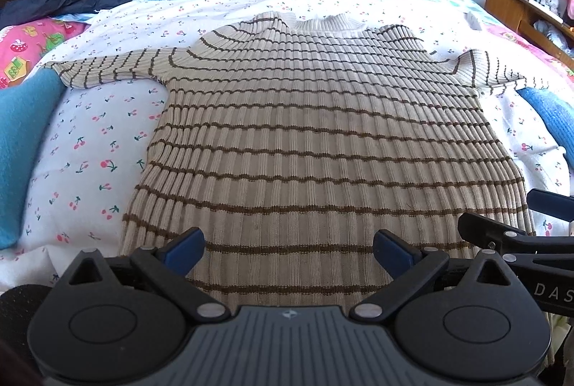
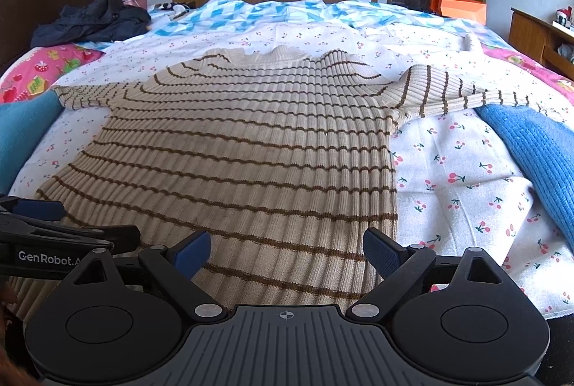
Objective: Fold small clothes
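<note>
A beige ribbed sweater with brown stripes [image 1: 315,135] lies flat on the bed, collar far, hem near, both sleeves spread sideways. It also shows in the right wrist view [image 2: 251,149]. My left gripper [image 1: 288,251] is open and empty, hovering over the hem's left half. My right gripper [image 2: 287,251] is open and empty over the hem's right half. The right gripper's fingers [image 1: 502,235] show at the right edge of the left wrist view; the left gripper's fingers [image 2: 53,228] show at the left edge of the right wrist view.
A white cherry-print sheet [image 2: 466,178] covers the bed. A teal garment [image 1: 21,135] lies at the left and a blue knit [image 2: 538,149] at the right. Dark clothes [image 2: 93,20] sit far left, an orange bag [image 2: 459,5] far right, wardrobes behind.
</note>
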### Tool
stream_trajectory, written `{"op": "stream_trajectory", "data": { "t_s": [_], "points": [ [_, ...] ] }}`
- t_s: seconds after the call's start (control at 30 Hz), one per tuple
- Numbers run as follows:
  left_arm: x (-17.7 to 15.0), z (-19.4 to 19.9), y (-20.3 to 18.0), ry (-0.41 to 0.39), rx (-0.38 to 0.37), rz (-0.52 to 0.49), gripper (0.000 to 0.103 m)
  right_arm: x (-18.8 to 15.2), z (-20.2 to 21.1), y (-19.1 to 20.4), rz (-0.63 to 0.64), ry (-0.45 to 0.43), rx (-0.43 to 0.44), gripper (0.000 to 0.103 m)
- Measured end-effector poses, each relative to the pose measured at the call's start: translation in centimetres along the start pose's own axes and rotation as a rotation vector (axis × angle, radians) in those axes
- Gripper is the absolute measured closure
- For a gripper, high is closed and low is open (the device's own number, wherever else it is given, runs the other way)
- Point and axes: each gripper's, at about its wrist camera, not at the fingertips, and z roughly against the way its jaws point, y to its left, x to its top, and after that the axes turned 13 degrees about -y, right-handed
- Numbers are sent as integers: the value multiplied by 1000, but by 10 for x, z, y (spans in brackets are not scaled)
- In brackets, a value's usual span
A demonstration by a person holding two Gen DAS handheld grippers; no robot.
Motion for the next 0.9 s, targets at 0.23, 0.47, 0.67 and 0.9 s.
{"op": "stream_trajectory", "data": {
  "t_s": [0.23, 0.47, 0.67, 0.9],
  "points": [
    [-2, -5, 1, 43, -7, 13, 0, -1, -4, -1, -11, 26, 12, 9],
    [-3, -7, -1, 57, 0, 6, 0, -2, -6, -1, -13, 36, 20, 9],
    [-1, -5, -1, 50, 2, 8, 0, -1, -6, -2, -17, 30, 29, 9],
    [5, 5, -3, 20, 5, -1, 2, 1, -2, -6, -37, 12, 39, 9]
  ]
}}
